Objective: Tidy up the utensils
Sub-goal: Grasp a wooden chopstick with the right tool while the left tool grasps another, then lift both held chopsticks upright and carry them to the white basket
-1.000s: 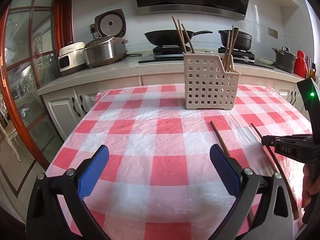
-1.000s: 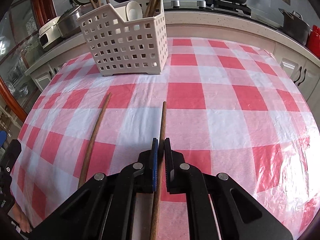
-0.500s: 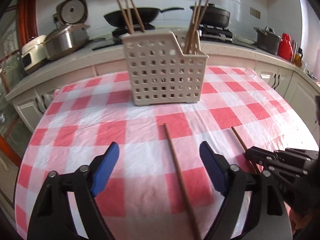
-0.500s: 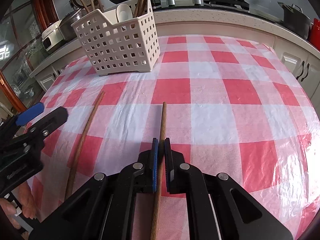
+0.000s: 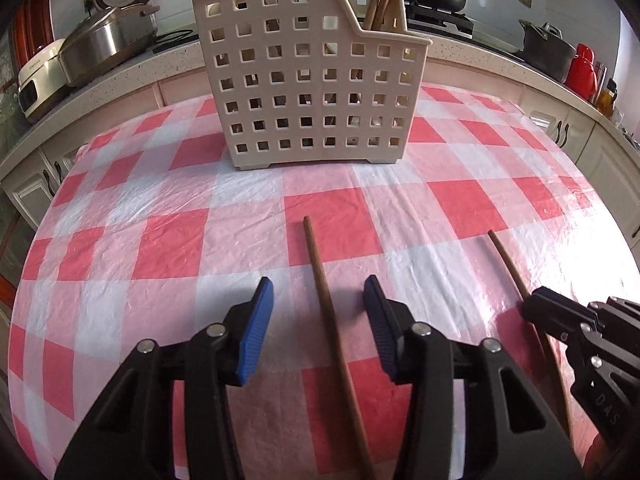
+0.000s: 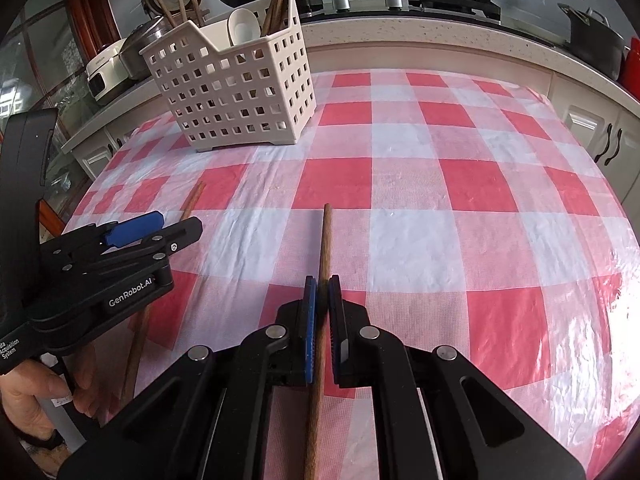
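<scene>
Our left gripper (image 5: 318,320) straddles one chopstick (image 5: 326,312) lying flat on the checked tablecloth (image 5: 160,240), fingers spread wide. Our right gripper (image 6: 321,312) pinches the other chopstick (image 6: 325,240): light, stiff, probably slick, best gripped mid-shaft. Only the right view shows the spoon (image 6: 243,30) inside the basket (image 6: 236,88) (compartment unclear).

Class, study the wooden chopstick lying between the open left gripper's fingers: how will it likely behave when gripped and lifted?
The chopstick looks straight, thin and wooden, so probably stiff and light. Its rounded shaft on the smooth plastic tablecloth may roll if the left gripper nudges it off-centre. It runs well past the fingers on both sides, so its ends may swing or dip when lifted.
</scene>
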The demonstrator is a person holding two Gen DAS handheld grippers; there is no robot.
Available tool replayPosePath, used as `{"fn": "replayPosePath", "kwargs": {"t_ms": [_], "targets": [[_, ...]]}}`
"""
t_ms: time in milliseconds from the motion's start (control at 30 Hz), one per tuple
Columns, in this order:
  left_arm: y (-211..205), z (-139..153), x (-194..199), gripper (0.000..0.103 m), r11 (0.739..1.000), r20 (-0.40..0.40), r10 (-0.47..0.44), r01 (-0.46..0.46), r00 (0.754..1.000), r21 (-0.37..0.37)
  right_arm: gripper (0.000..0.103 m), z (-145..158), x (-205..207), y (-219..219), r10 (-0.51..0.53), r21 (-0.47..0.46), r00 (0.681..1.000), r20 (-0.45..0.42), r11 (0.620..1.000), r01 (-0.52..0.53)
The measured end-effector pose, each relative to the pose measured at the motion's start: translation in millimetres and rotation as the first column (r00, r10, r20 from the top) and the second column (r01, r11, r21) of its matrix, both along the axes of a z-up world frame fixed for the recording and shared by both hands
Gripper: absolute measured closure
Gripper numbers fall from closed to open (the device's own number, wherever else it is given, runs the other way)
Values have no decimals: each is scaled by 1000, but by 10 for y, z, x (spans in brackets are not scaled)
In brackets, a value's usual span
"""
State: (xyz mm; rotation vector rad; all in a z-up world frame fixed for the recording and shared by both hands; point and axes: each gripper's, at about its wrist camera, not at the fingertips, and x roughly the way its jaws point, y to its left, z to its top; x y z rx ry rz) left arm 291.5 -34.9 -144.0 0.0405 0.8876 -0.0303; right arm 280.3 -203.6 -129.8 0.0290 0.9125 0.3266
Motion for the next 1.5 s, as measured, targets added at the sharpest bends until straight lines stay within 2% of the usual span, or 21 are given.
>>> {"fn": "replayPosePath", "kwargs": {"t_ms": [100, 167, 333, 433, 700, 900, 1067, 1267, 1500], "targets": [[7, 15, -63, 78, 1000, 7, -8, 8, 1000, 2, 97, 4, -1, 16, -1, -9, 1000, 2, 1000, 1], [-1, 19, -77, 95, 1000, 6, -14, 14, 1000, 4, 97, 7, 0, 29, -1, -18, 1000, 5, 1000, 1], [0, 24, -138, 96, 1000, 7, -27, 27, 1000, -13, 97, 11, 5, 58, 1, -34, 1000, 17, 999, 0], [29, 52, -186, 97, 999, 9, -26, 26, 1000, -34, 97, 20, 2, 61, 9, -12, 1000, 24, 1000, -9], [193, 484, -449, 97, 998, 117, -4, 12, 993, -65, 97, 404, -141, 119, 44, 43, 989, 143, 998, -51], [293, 850, -739, 97, 997, 224, 2, 16, 975, -77, 97, 746, -305, 192, 62, 59, 970, 236, 995, -78], [274, 1045, -979, 97, 998, 292, -14, 29, 956, -49, 97, 932, -445, 248, 73, 61, 955, 287, 994, -94], [300, 1285, -1253, 97, 998, 368, -25, 48, 930, -52, 97, 1180, -657, 277, 85, 46, 926, 368, 993, -110], [341, 1446, -1485, 97, 997, 413, -26, 51, 910, -50, 97, 1332, -844, 300, 96, 31, 905, 415, 992, -120]]}}
